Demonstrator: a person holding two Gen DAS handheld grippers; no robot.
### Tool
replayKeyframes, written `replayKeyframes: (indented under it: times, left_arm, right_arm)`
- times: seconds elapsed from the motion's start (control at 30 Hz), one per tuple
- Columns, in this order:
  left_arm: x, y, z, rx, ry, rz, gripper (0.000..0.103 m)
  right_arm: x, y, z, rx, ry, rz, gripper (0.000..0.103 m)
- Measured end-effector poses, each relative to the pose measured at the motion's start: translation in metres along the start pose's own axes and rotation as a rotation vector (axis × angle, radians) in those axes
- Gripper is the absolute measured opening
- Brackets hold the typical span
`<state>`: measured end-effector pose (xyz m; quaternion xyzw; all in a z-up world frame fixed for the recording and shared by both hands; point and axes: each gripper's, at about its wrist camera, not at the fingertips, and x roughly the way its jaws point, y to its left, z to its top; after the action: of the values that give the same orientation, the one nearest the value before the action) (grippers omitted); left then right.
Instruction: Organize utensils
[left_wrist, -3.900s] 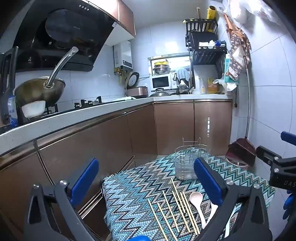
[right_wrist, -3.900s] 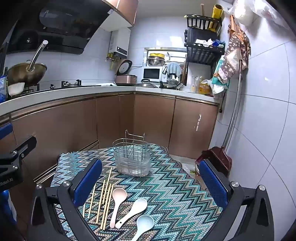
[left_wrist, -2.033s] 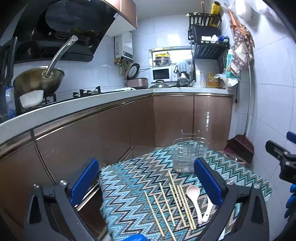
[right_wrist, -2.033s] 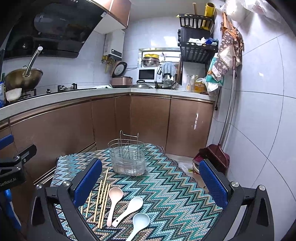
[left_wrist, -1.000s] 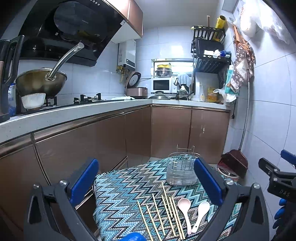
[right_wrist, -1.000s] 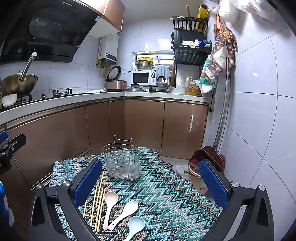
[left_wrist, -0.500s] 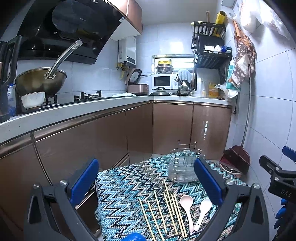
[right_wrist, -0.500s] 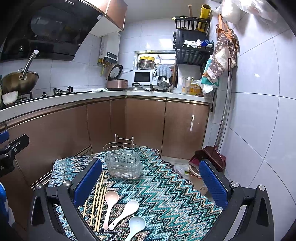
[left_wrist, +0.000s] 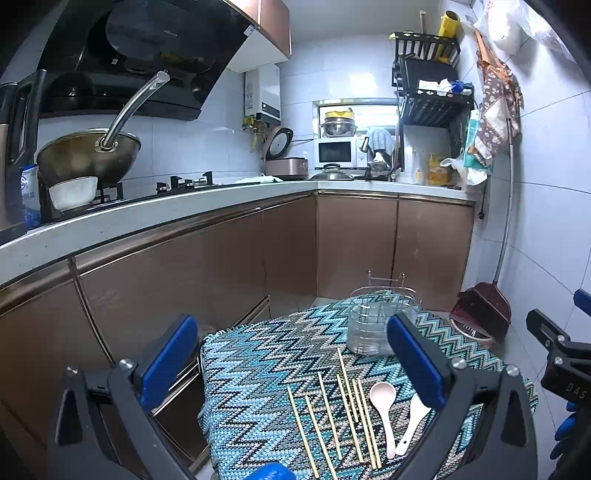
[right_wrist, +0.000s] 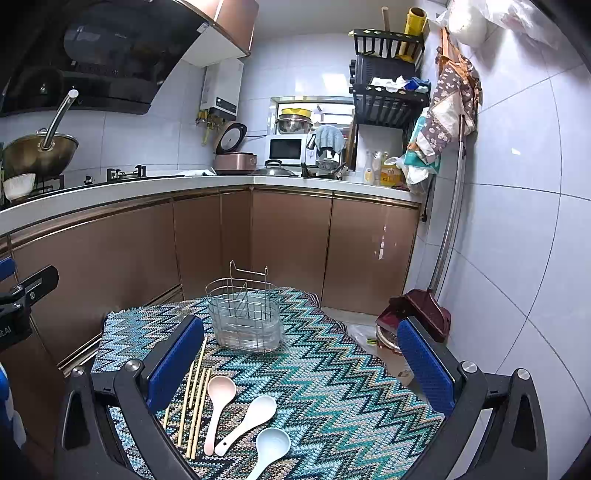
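Three spoons and several chopsticks lie loose at the tabletop's near edge; the wire caddy stands toward its far edge. Left gripper and right gripper hover wide open, holding nothing. Thin chopsticks on woven cloth could roll or slip from a pinch.

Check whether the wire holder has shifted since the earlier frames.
No. The holder sits at the far end of the cloth, the longest chopstick ending beside its near left corner, as before; only the cameras moved.
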<state>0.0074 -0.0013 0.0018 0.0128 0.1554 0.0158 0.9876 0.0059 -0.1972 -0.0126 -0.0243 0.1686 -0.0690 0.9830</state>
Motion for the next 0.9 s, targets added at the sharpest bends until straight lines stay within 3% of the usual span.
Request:
replayKeyframes:
  times: [0.33, 0.47, 0.57, 0.77, 0.9]
  left_arm:
    - [-0.007, 0.007, 0.000, 0.009, -0.055, 0.027, 0.103]
    - [-0.007, 0.026, 0.004, -0.061, -0.083, -0.023, 0.103]
    - [-0.007, 0.033, 0.010, -0.059, -0.092, -0.034, 0.103]
    - [-0.001, 0.034, 0.017, -0.029, -0.054, -0.088, 0.103]
    - [0.011, 0.035, 0.015, -0.052, 0.004, -0.142, 0.103]
  right_arm:
    - [-0.003, -0.001, 0.001, -0.002, -0.013, 0.002, 0.103]
    - [-0.007, -0.009, 0.002, 0.024, -0.037, 0.044, 0.103]
    - [-0.013, -0.015, 0.005, 0.044, -0.080, 0.055, 0.103]
    - [-0.012, -0.021, 0.011, 0.060, -0.100, 0.077, 0.103]
    - [-0.002, -0.023, 0.008, 0.062, -0.054, 0.159, 0.103]
